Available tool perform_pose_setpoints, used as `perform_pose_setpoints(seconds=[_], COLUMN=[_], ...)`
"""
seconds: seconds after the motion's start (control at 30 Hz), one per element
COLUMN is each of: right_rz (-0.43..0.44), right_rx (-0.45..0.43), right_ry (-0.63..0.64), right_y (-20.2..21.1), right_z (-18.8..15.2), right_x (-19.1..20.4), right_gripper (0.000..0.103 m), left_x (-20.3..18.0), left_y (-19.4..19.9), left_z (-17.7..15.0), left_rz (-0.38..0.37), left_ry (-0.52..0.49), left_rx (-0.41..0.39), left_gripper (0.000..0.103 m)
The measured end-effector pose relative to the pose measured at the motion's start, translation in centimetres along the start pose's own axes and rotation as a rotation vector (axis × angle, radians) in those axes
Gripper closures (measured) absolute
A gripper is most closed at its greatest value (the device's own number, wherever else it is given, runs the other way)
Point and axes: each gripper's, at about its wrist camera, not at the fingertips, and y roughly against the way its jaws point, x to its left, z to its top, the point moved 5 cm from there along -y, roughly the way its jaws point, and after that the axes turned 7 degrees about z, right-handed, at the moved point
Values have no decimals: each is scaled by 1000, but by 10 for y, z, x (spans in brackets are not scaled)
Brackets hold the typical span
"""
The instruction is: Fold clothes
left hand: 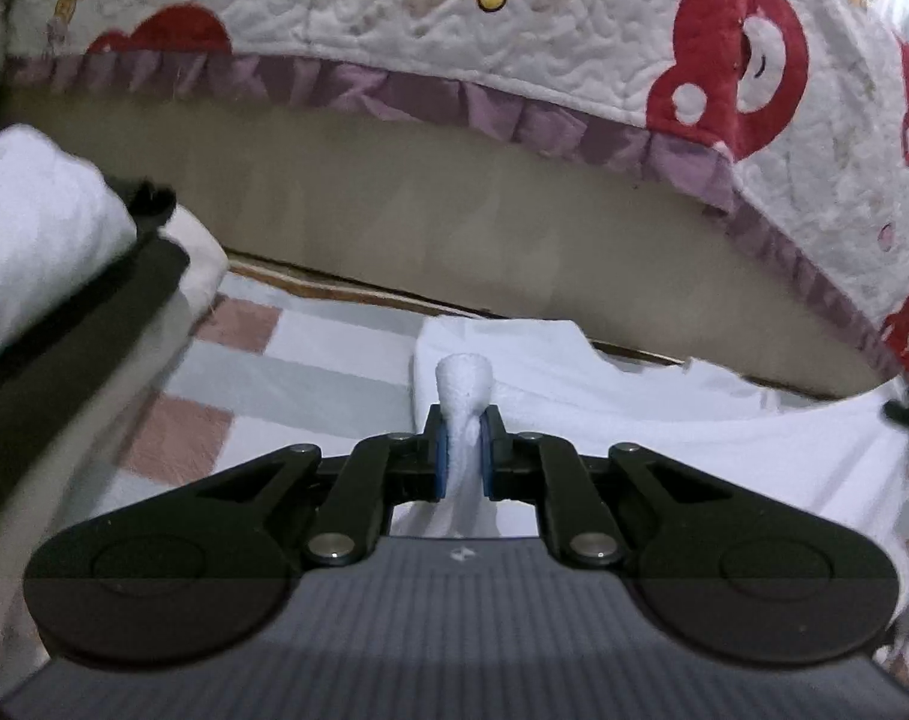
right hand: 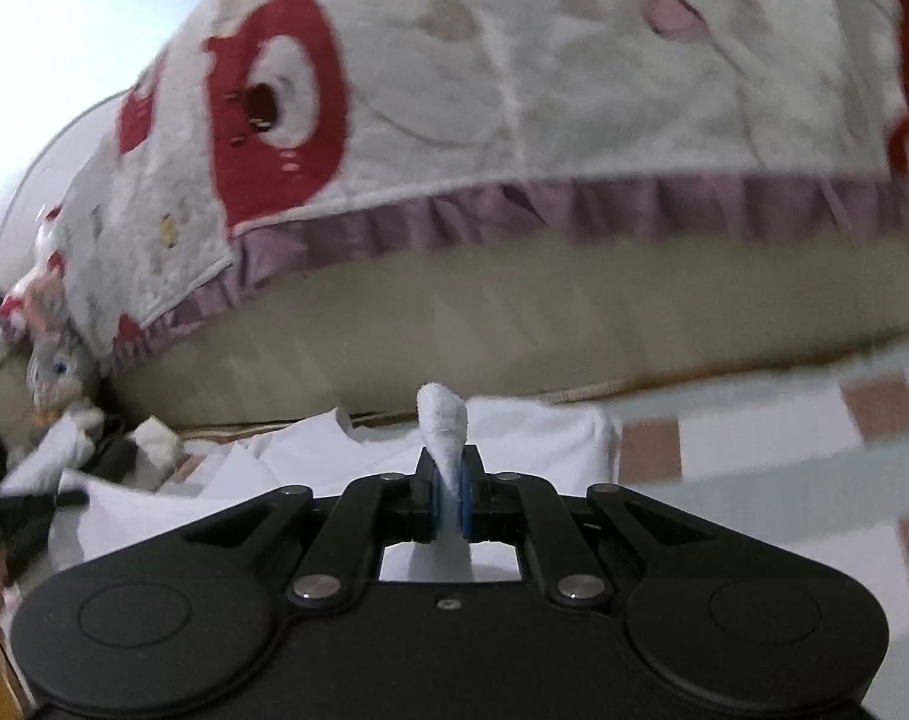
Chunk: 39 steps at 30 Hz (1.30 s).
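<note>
Both hand-held grippers are pinching the same white garment (left hand: pixel 664 414), which lies spread on a checked sheet (left hand: pixel 310 360) of pink, grey and white squares at the foot of a bed.

The left hand-held gripper (left hand: pixel 463 450) has its blue-padded fingers (left hand: pixel 440 456) drawn nearly together on a bunched fold of the white cloth; a little nub of fabric sticks up past the fingertips. From there the rest of the garment runs away to the right, flat and slightly rumpled, its far edge close to the bed's base.

The right hand-held gripper (right hand: pixel 451 480) is closed the same way on another pinch of the garment (right hand: pixel 538 438), with a pointed tuft of cloth standing above its tips. Here the cloth stretches off to the left, where its edges are creased and uneven.

Behind both, on the far side, rises the beige side of the mattress (left hand: pixel 394 210), and over it hangs a white quilted bedspread (left hand: pixel 454 18) printed with red bears and trimmed with a purple ruffle (left hand: pixel 394 93).

At the near left of the left wrist view sits a bulky white bundle (left hand: pixel 28 228) on something dark. At the far left of the right wrist view, a small plush toy (right hand: pixel 52 372) is tucked against the bed, with more crumpled white cloth (right hand: pixel 70 450) near it.
</note>
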Motion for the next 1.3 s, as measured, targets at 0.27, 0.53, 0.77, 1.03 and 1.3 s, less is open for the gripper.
perform_pose_setpoints(seconds=[0.27, 0.53, 0.77, 1.03, 1.3], right_rz=[-3, -86, -276, -209, -163], right_rx=[25, 128, 207, 112, 111], right_ry=[-22, -67, -143, -382, -591], right_y=[-49, -135, -140, -11, 62], right_z=[41, 48, 21, -13, -52], right_x=[-51, -125, -152, -120, -43], right_gripper=[96, 96, 81, 75, 58], left_x=[-31, -30, -8, -3, 7], left_y=[-89, -202, -213, -79, -1], left_z=[69, 64, 34, -10, -94], left_rz=[44, 128, 282, 269, 300], left_ry=[-260, -189, -137, -117, 192], left_rx=[-82, 69, 241, 209, 410], left_gripper=[93, 93, 60, 48, 48])
